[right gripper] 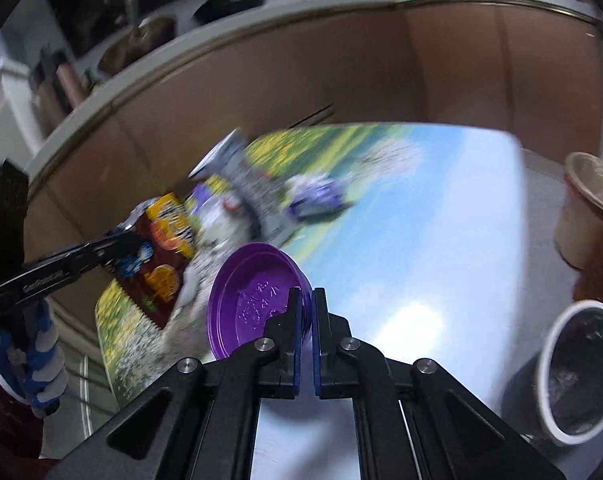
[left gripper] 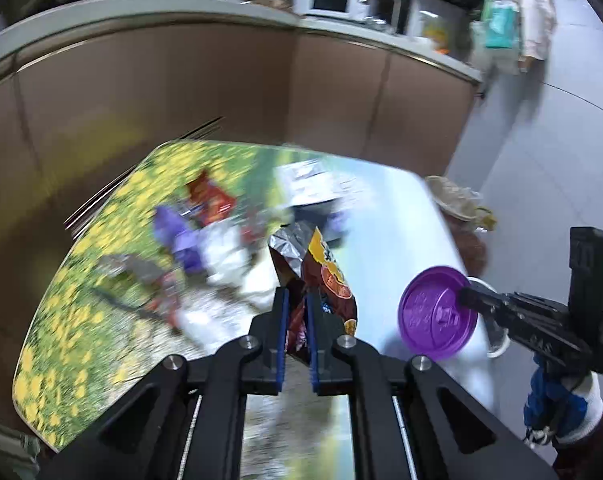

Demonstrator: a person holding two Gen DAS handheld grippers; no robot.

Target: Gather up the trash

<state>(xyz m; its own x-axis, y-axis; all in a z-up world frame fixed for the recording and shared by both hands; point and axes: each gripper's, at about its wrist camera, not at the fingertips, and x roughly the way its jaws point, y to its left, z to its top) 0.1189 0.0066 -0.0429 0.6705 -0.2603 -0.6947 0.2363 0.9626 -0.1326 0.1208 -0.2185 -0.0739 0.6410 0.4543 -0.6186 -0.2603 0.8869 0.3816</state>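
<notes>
My left gripper [left gripper: 297, 300] is shut on a dark red snack bag [left gripper: 321, 276] with a silver inside, held above the table; the bag also shows in the right wrist view [right gripper: 161, 256]. My right gripper [right gripper: 306, 300] is shut on the rim of a purple plastic lid [right gripper: 253, 300], held over the table's near right part; the lid also shows in the left wrist view [left gripper: 433, 312]. Several more wrappers lie blurred on the table: a red one [left gripper: 209, 196], a purple one [left gripper: 177, 236] and a grey-white one [right gripper: 245, 184].
The low table [right gripper: 421, 240] has a flower-and-sky print. A white bin with a dark liner [right gripper: 581, 368] stands on the floor at the right. A tan lined basket [right gripper: 589, 208] stands beyond it. A brown kitchen counter [left gripper: 221, 80] runs behind.
</notes>
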